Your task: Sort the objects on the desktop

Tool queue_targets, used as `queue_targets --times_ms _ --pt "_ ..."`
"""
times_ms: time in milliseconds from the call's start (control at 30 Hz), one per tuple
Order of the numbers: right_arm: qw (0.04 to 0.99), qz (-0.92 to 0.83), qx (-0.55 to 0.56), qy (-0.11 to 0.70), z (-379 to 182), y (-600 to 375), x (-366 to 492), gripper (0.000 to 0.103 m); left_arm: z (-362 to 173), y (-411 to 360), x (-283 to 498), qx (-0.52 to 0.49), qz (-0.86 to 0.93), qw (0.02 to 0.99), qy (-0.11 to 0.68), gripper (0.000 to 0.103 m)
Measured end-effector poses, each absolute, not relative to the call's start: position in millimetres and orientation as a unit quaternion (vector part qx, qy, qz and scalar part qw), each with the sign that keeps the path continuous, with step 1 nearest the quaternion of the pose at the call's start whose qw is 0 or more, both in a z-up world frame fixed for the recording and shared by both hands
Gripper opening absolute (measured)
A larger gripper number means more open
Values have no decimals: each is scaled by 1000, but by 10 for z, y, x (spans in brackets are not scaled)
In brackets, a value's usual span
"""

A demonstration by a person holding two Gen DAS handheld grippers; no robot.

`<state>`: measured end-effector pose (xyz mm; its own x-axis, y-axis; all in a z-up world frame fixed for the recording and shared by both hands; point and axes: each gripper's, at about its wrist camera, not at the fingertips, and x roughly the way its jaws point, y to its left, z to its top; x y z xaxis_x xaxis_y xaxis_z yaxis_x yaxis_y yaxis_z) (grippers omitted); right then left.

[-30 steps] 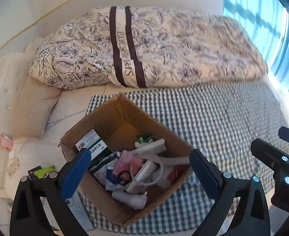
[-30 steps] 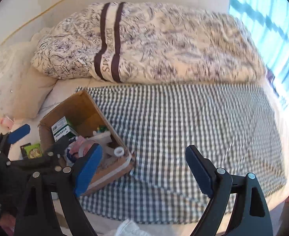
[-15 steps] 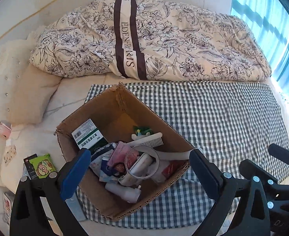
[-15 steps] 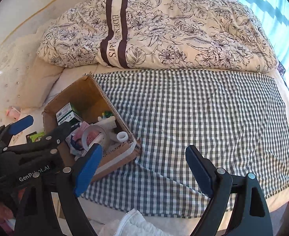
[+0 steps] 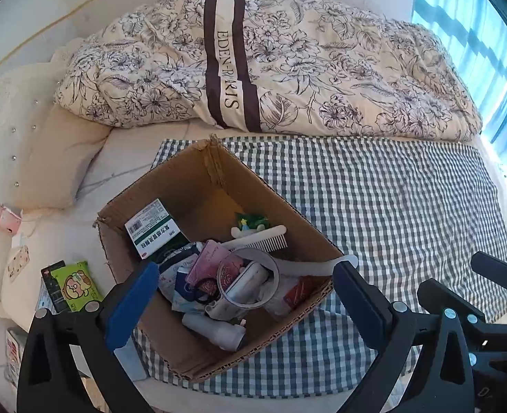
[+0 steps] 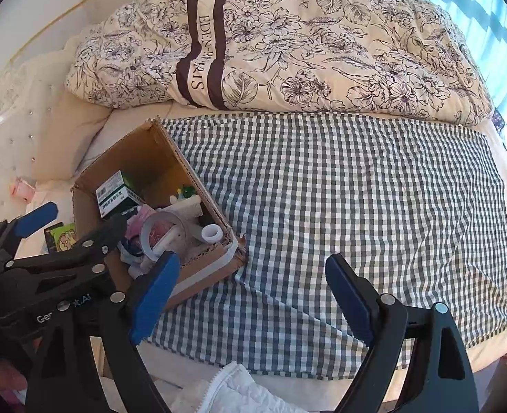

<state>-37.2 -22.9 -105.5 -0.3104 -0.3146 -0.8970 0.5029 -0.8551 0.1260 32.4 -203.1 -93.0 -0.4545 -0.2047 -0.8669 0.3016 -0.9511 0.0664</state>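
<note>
Brown cardboard box (image 5: 215,268) at 9 o'clock on green-checked cloth (image 6: 357,206) holds the jumbled small items. Left gripper (image 5: 246,296) hovers above it, right gripper (image 6: 250,292) over bare cloth; both gape, empty.

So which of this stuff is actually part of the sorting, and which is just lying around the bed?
Part of the job:
cardboard box
green medicine box
white comb
tape roll
white bottle
checked cloth

Just lying about:
floral duvet
beige pillow
green snack packet
</note>
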Motion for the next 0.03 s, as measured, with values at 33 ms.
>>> queue_targets --times_ms 33 --pt "253 -804 530 88 -1056 -222 -378 87 -922 -2030 323 499 -853 146 48 103"
